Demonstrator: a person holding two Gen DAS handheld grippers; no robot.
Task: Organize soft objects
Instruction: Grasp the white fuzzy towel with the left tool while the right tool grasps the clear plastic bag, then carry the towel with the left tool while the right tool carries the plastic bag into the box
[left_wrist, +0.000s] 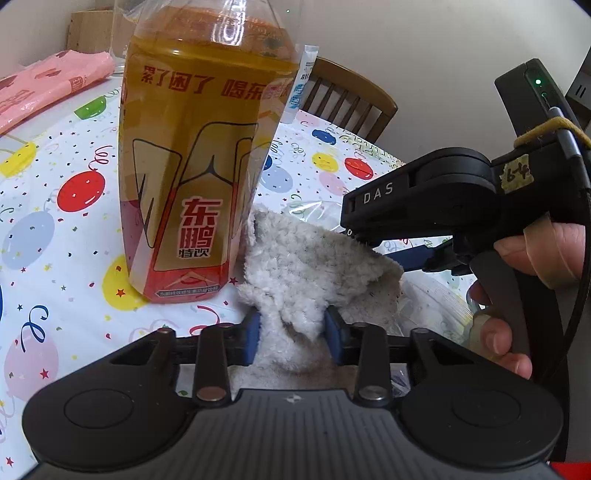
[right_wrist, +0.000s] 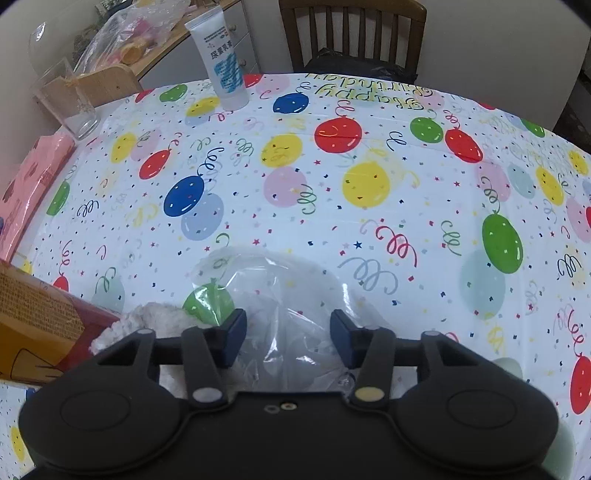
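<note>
Balloon-print tablecloth (right_wrist: 332, 192) is seen under everything. Fluffy grey cloth (left_wrist: 306, 266), just right of drink bottle (left_wrist: 195, 166), is pinched by left gripper (left_wrist: 293, 334); its lower part is hidden. Right gripper (right_wrist: 288, 336) jaws stand approx half apart around clear plastic bag (right_wrist: 280, 295); contact can't be told.

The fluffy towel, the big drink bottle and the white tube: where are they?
fluffy towel (left_wrist: 306, 266): left wrist view, middle of its pile.
drink bottle (left_wrist: 192, 177): left wrist view, its label.
white tube (right_wrist: 223, 62): right wrist view, its printed front.

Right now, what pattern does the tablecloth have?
The tablecloth is white with coloured balloons, streamers and confetti; the right wrist view shows it best.
</note>
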